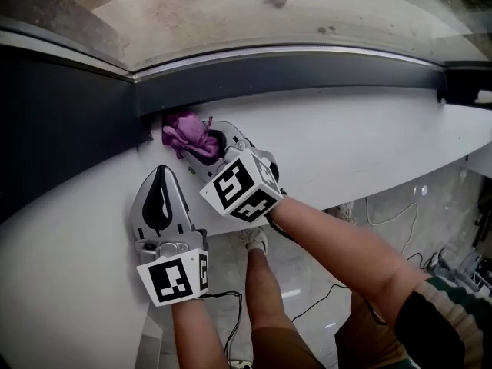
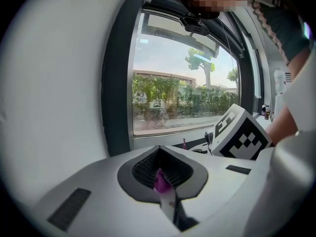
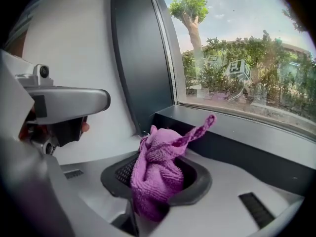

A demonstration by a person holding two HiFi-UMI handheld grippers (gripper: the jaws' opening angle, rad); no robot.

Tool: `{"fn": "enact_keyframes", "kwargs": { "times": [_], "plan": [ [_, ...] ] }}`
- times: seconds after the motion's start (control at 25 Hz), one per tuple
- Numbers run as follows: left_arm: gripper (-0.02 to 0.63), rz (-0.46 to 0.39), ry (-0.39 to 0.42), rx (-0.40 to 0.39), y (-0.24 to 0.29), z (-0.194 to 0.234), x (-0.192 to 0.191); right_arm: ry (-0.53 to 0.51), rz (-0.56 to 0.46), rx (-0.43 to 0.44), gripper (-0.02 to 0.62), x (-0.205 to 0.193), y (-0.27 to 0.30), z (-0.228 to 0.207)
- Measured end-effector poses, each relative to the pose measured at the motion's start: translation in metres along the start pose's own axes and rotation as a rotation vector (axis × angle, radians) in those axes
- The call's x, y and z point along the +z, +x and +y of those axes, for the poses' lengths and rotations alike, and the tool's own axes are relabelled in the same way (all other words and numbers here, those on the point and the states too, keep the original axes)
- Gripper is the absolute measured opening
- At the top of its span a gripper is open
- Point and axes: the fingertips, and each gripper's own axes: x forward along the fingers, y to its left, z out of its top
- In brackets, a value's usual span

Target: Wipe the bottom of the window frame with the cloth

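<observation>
Right claw (image 1: 206, 146) clamped on purple cloth (image 1: 187, 132) at dark window frame (image 1: 307, 71) corner. Left claw (image 1: 161, 177) closed, at 7 o'clock.

Office-like room: dark-framed window (image 2: 177, 83), white sill (image 1: 346, 144), cables (image 1: 388, 224) trailing across the floor (image 1: 446, 198).

Left gripper (image 1: 161, 181) sits lower left of the head view, jaws pressed together, a small purple bit (image 2: 160, 181) showing at their seam. Right gripper (image 1: 206, 143) is just above and right of it, jaws clamped on the bunched cloth (image 1: 187, 131). Right forearm (image 1: 338, 244) runs in from lower right, left forearm (image 1: 196, 330) from the bottom edge.
</observation>
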Motion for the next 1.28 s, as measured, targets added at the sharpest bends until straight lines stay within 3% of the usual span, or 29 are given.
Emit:
{"fn": "enact_keyframes", "kwargs": {
  "times": [0.44, 0.68, 0.88, 1.28],
  "plan": [
    [0.006, 0.015, 0.041, -0.036, 0.011, -0.038, 0.009, 0.006, 0.065, -0.052, 0.151, -0.034, -0.048, -0.048],
    [0.006, 0.061, -0.005, -0.076, 0.030, -0.068, 0.006, 0.036, 0.077, -0.073, 0.151, -0.049, -0.072, -0.069],
    [0.006, 0.068, 0.057, -0.107, 0.040, -0.104, 0.015, 0.051, 0.087, -0.092, 0.151, -0.062, -0.096, -0.087],
    [0.006, 0.083, 0.073, -0.176, 0.058, -0.164, 0.020, 0.070, 0.107, -0.157, 0.150, -0.089, -0.146, -0.138]
  ]
}}
